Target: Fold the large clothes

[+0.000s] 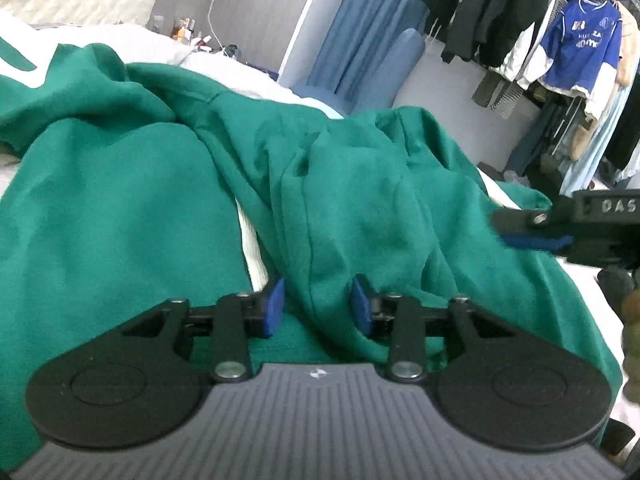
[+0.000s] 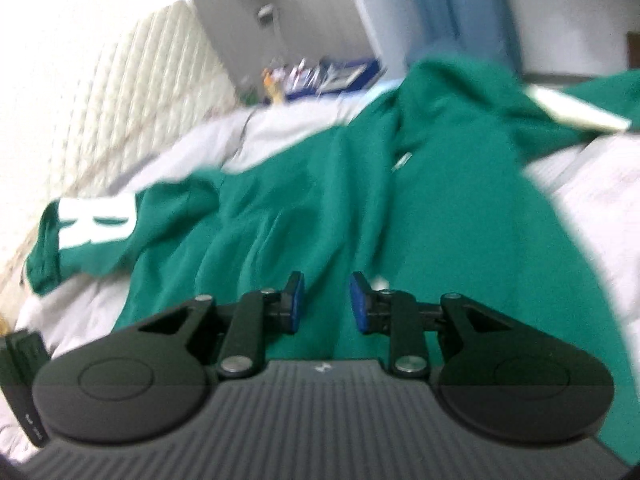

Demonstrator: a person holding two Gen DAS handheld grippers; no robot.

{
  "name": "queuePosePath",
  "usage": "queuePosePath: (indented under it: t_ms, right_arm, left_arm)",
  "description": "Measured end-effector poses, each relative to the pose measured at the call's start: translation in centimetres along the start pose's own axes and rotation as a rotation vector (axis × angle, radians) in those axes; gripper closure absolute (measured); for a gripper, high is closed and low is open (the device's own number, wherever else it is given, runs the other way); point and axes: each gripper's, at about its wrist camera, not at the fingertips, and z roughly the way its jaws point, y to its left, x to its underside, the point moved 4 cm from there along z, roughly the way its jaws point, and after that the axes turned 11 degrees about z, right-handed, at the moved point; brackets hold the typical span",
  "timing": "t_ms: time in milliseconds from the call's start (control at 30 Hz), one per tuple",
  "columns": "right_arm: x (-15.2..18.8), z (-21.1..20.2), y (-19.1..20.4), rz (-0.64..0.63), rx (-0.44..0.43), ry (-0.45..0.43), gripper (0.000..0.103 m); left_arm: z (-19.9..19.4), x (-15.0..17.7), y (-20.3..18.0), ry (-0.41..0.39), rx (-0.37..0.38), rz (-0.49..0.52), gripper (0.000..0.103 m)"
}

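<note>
A large green garment [image 1: 120, 220] lies crumpled across a white bed [image 1: 252, 256]. One raised fold of it runs toward me and narrows between the blue pads of my left gripper [image 1: 318, 306], which is shut on that fold. My right gripper [image 1: 528, 228] comes in from the right edge, low over the garment's far side. In the blurred right wrist view, the right gripper [image 2: 326, 300] has its pads a little apart, and the green garment [image 2: 440, 220] lies flat beneath them with nothing pinched. A sleeve with a white letter [image 2: 96, 220] lies at the left.
The white bedding [image 2: 592, 184] shows around the garment. A quilted headboard [image 2: 132, 92] stands at the left. A clothes rack with a blue jersey [image 1: 576, 44] and dark jackets [image 1: 492, 4] stands at the right, beyond a blue chair [image 1: 400, 64]. Small items clutter a bedside surface [image 1: 188, 32].
</note>
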Motion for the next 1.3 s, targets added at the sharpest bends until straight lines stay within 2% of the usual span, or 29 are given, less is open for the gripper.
queuePosePath:
  t_ms: [133, 233, 367, 433, 467, 500, 567, 600, 700, 800, 900, 933, 967, 1033, 1100, 1133, 1200, 1233, 1300]
  right_arm:
    - [-3.2, -3.2, -3.3, 0.052, 0.079, -0.127, 0.074]
    - [-5.3, -4.6, -7.0, 0.209, 0.12, -0.189, 0.073]
    - [-6.4, -4.9, -12.0, 0.407, 0.171, -0.192, 0.073]
    - [-6.9, -4.9, -14.8, 0.533, 0.182, -0.181, 0.063]
    - [-6.9, -4.9, -16.0, 0.602, 0.183, -0.181, 0.043]
    - [-7.1, -4.8, -17.5, 0.674, 0.182, -0.187, 0.033]
    - [-7.5, -4.1, -19.4, 0.77, 0.198, -0.199, 0.033]
    - [-8.2, -3.5, -20.2, 0.764, 0.227, -0.201, 0.035]
    - [-9.2, -1.7, -23.4, 0.719, 0.414, -0.227, 0.034]
    - [-9.4, -0.4, -26.8, 0.749, 0.425, -0.268, 0.034]
    - [-10.1, -0.2, -29.1, 0.81, 0.369, -0.326, 0.033]
    - [-10.6, -0.5, -29.2, 0.816, 0.363, -0.373, 0.034]
    - [-11.3, -0.9, -29.1, 0.777, 0.373, -0.423, 0.034]
    - [-13.1, -1.3, -28.4, 0.598, 0.458, -0.487, 0.034]
    - [-14.2, -0.8, -28.8, 0.463, 0.537, -0.492, 0.034]
    - [-14.4, -0.5, -29.5, 0.439, 0.563, -0.483, 0.034]
    - [-14.0, 0.1, -31.7, 0.463, 0.623, -0.438, 0.034]
    - [-13.7, 0.5, -32.7, 0.49, 0.616, -0.423, 0.034]
    - [-13.4, 0.6, -33.3, 0.511, 0.586, -0.469, 0.034]
  left_arm:
    - [-0.9, -0.2, 0.0, -0.021, -0.008, -0.001, 0.053]
    - [-1.3, -0.4, 0.0, -0.036, -0.009, -0.001, 0.045]
    - [-1.2, -0.4, -0.2, -0.036, -0.016, 0.019, 0.042]
    - [-1.2, -0.3, -0.1, -0.033, -0.021, 0.02, 0.041]
    - [-1.2, -0.3, -0.1, -0.033, -0.023, 0.02, 0.041]
    - [-1.2, -0.4, -0.1, -0.033, -0.026, 0.019, 0.041]
    - [-1.1, -0.4, 0.1, -0.032, -0.034, 0.015, 0.041]
    - [-1.0, -0.4, 0.2, -0.03, -0.036, 0.012, 0.041]
    - [-0.8, -0.3, 0.2, -0.023, -0.046, 0.016, 0.041]
    - [-0.8, -0.2, 0.4, -0.018, -0.047, 0.005, 0.041]
    - [-0.8, -0.3, 0.6, -0.022, -0.037, -0.018, 0.041]
    - [-0.8, -0.3, 0.7, -0.025, -0.033, -0.025, 0.041]
    - [-0.7, -0.3, 0.7, -0.025, -0.03, -0.03, 0.041]
    - [-0.4, -0.2, 0.7, -0.02, -0.025, -0.038, 0.041]
    - [-0.1, 0.0, 0.7, -0.01, -0.022, -0.043, 0.041]
    - [0.1, 0.1, 0.8, -0.007, -0.023, -0.046, 0.041]
    - [0.4, 0.3, 0.9, -0.004, -0.02, -0.051, 0.041]
    - [0.7, 0.3, 1.0, -0.001, -0.023, -0.051, 0.041]
    - [1.2, 0.5, 1.0, 0.004, -0.026, -0.052, 0.04]
